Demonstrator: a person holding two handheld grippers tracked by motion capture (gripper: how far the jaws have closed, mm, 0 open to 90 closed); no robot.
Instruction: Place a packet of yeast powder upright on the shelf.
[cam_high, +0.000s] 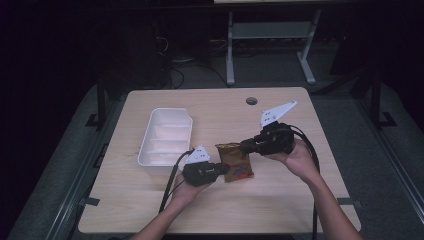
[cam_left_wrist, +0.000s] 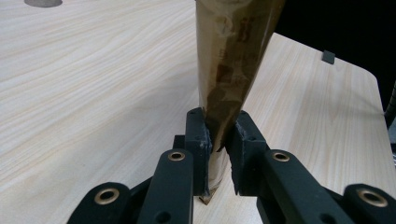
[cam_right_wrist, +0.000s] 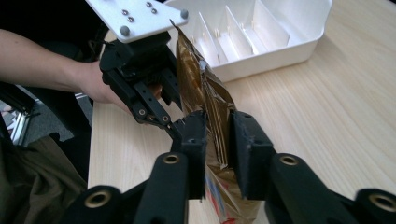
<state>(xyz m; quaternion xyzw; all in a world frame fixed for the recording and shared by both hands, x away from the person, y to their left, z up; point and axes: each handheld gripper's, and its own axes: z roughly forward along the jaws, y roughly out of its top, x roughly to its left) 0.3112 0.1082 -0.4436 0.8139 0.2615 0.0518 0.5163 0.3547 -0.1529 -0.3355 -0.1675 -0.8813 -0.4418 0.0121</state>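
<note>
One brown snack bag (cam_high: 236, 161) pinched between two grippers, left gripper (cam_high: 223, 170) clamping its near edge, right gripper (cam_high: 244, 146) clamping its far edge, one white divided tray (cam_high: 165, 140) beyond the left gripper on the bench (cam_high: 280, 200), both hands palm-up underneath.

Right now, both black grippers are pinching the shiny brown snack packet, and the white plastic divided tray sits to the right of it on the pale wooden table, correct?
Nearly. Both the left gripper and right gripper do pinch the shiny brown snack packet, but the high view shows the white plastic divided tray on its left, on the pale wooden table.
</note>
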